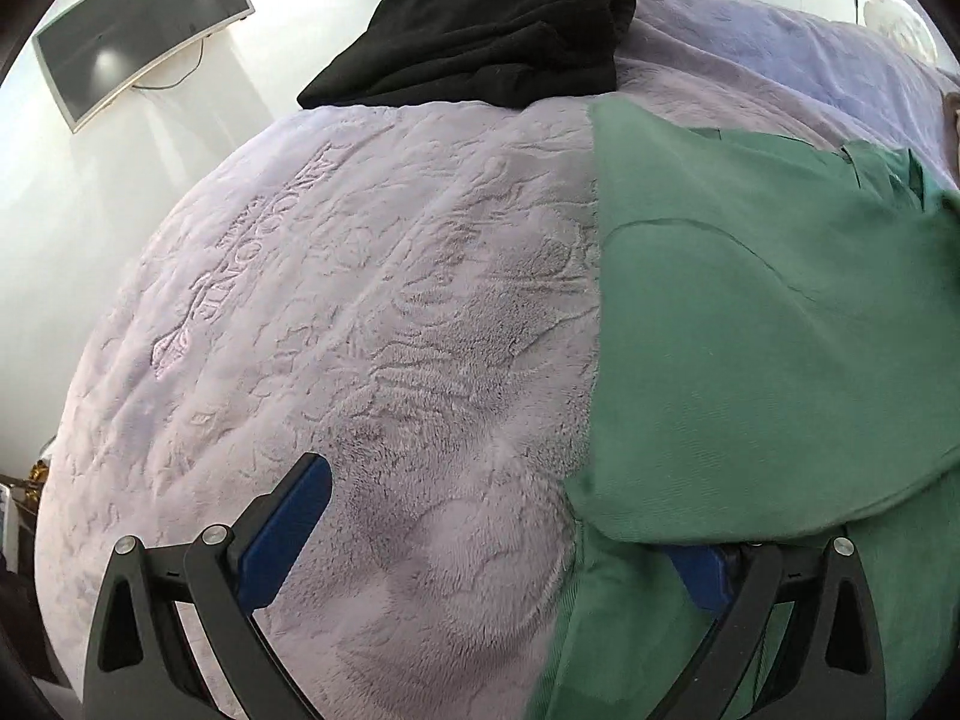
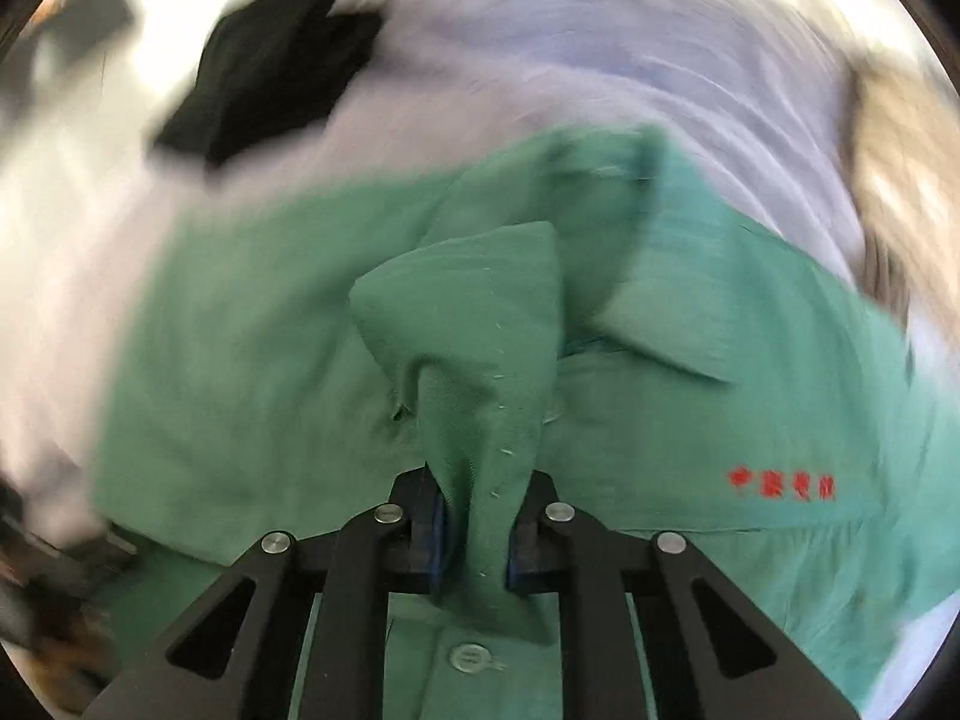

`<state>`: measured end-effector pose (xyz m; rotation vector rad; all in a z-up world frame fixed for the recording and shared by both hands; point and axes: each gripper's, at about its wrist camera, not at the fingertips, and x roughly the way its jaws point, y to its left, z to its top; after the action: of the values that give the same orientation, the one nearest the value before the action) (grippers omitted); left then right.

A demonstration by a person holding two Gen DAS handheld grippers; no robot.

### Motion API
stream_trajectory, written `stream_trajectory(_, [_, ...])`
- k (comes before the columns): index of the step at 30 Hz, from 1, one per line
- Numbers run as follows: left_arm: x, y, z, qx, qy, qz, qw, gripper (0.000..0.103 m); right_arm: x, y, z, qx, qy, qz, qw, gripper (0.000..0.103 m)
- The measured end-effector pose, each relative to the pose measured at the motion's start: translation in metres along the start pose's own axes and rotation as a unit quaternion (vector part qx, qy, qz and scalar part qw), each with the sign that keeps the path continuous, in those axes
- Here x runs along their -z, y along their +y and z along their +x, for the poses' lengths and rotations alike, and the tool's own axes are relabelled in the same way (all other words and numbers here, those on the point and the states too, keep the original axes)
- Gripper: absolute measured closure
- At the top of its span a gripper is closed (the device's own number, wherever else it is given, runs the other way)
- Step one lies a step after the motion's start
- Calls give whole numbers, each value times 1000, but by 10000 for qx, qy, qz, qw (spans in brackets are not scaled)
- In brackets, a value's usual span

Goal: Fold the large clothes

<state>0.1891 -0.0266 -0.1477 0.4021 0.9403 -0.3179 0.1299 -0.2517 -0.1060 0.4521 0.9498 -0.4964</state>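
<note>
Green shirt (image 2: 240, 324) spread flat on lavender blanket (image 1: 360, 300) covering bed. Right gripper (image 2: 474, 534) clamped on bunched shirt fabric near collar, button just below. Left gripper (image 1: 498, 528) spread wide, gripping nothing; shirt edge drapes over its right finger, left finger above bare blanket. Folded black garment (image 1: 480, 30) lies farther off. Right hand controls coming fold.

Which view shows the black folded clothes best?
The left wrist view: the black folded clothes lie sharp on the blanket. The right wrist view shows them only as a blurred dark patch.
</note>
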Motion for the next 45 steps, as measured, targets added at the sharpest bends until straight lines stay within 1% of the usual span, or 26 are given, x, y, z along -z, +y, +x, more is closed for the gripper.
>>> stream_trajectory(3, [-4,0,4,123,17,26,9999,0,-1,-62,-16,-273,-90,776,9966,87])
stream_trajectory(6, [-4,-7,3,-23,-39,172,9998,0,12,-109,-3,-1024,305,1624,9809,82])
stream_trajectory(7, [-5,-7,4,-32,-31,161,9999,0,17,-115,3,-1076,424,1753,9777,73])
stream_trajectory(9, [-5,-4,4,16,-3,114,9999,0,26,-133,9,-1162,425,2086,9702,71])
stream_trajectory(10, [-5,-3,2,33,-3,133,9999,0,30,-143,6,-1267,302,2370,9628,63])
stream_trajectory(11, [-4,-1,0,43,12,214,9998,0,33,-150,3,-1306,195,2601,9565,51])
stream_trajectory(12, [-5,0,-3,79,40,299,9995,0,36,-159,-5,-1367,4,2898,9473,45])
stream_trajectory(13, [-5,2,-6,156,83,404,9990,0,37,-165,-9,-1332,-95,3071,9423,33])
stream_trajectory(14, [-4,4,-14,251,117,547,9981,0,40,-171,-14,-1201,-173,3258,9376,29])
stream_trajectory(16, [-3,9,-28,413,125,786,9960,0,44,-182,-23,-1060,-239,3460,9319,29])
stream_trajectory(19, [-13,22,-46,889,154,773,9929,0,50,-190,-33,-1081,-251,3496,9303,29])
stream_trajectory(22, [-51,20,-34,1338,199,724,9882,0,41,-187,-26,-1152,-194,3367,9343,29])
stream_trajectory(25, [-101,-1,5,1711,312,661,9825,0,31,-182,-17,-1153,-144,3131,9426,29])
stream_trajectory(30, [-142,-39,61,2110,831,440,9730,0,20,-171,-5,-987,-65,2791,9551,29])
stream_trajectory(31, [-145,-46,66,2206,856,399,9708,9,19,-170,-4,-935,-40,2739,9572,29])
stream_trajectory(32, [-146,-50,65,2307,848,389,9685,39,17,-169,-1,-871,-4,2712,9586,29])
stream_trajectory(33, [-146,-54,64,2451,810,347,9655,57,15,-169,1,-813,53,2708,9592,30])
stream_trajectory(34, [-148,-55,60,2475,781,296,9653,84,13,-169,2,-771,105,2685,9601,49])
stream_trajectory(35, [-147,-55,54,2492,686,299,9655,95,11,-166,2,-719,162,2598,9628,96])
stream_trajectory(36, [-147,-52,49,2548,555,287,9650,95,6,-161,2,-556,277,2407,9686,95])
stream_trajectory(37, [-146,-48,44,2570,441,283,9650,95,3,-157,-1,-554,231,2317,9709,95])
stream_trajectory(39, [-144,-37,44,2579,301,254,9654,97,-5,-147,-14,-890,-51,2055,9746,95])
stream_trajectory(40, [-143,-32,50,2570,355,208,9655,97,-10,-142,-21,-996,-185,1865,9772,95])
stream_trajectory(42, [-143,-26,63,2605,497,14,9642,97,-17,-139,-22,-932,-254,1618,9821,95])
stream_trajectory(43, [-143,-26,69,2607,521,-50,9640,97,-18,-143,-17,-912,-205,1683,9813,95])
stream_trajectory(45, [-143,-28,76,2457,514,-54,9680,97,-13,-159,-1,-842,-60,1943,9773,95])
